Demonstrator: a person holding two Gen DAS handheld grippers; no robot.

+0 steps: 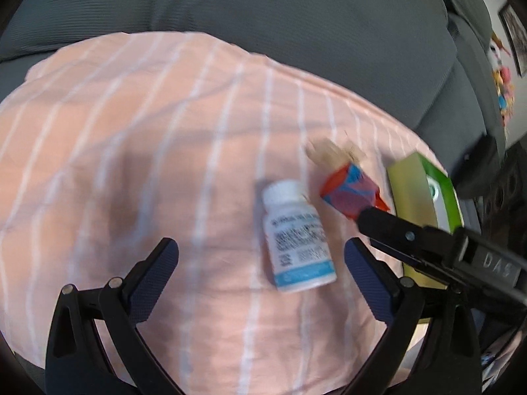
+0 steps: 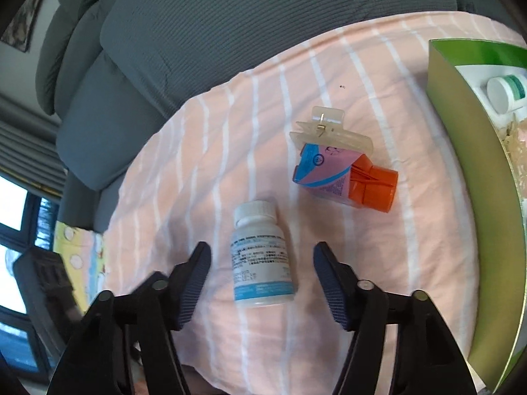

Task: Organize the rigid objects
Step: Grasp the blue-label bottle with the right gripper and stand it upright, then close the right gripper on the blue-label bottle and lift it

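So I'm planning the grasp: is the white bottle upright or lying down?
Lying down: the white bottle rests on its side on the striped cloth, cap on.

We take the white bottle [image 2: 260, 256] as our landmark. Our right wrist camera looks steeply down along its own two fingers [image 2: 194, 283], close over the pink striped cloth [image 2: 378, 75]; the bottle lies between and just past the fingertips, cap pointing away from us. Beyond it, to the right, lies the orange-capped carton [image 2: 342, 177], and further right the green box [image 2: 461, 151]. Our left wrist camera faces down the same way from a little further left, so the bottle [image 1: 296, 237] sits nearer its right finger [image 1: 365, 283]. Both views share the bottle, carton [image 1: 349, 194], green box [image 1: 415, 197], cloth [image 1: 131, 131] and the grey sofa cushions [image 1: 296, 16] behind.
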